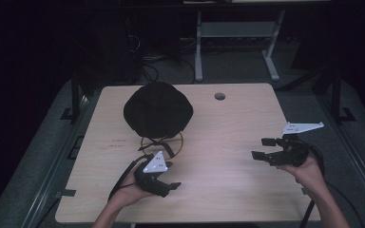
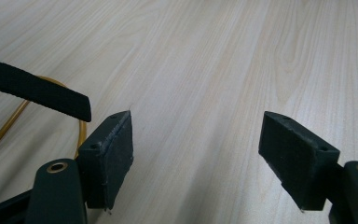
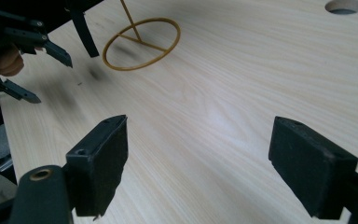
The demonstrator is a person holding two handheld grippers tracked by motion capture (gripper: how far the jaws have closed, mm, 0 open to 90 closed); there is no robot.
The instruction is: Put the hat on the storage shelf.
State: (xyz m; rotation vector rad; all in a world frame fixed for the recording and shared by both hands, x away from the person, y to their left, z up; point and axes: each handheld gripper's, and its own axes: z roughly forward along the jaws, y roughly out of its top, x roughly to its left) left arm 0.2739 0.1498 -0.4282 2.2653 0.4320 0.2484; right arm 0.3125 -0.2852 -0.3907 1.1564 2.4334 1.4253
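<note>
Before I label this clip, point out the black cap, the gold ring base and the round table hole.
black cap point(image 1: 158, 110), high view, middle of crown.
gold ring base point(image 3: 169, 42), right gripper view, ring's right rim.
table hole point(image 1: 219, 96), high view, its centre.

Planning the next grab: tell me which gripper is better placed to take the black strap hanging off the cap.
Left. The left gripper sits open just beside the strap and gold stand ring; the right gripper, also open, is far across the table.

No legible text or labels anywhere.
</note>
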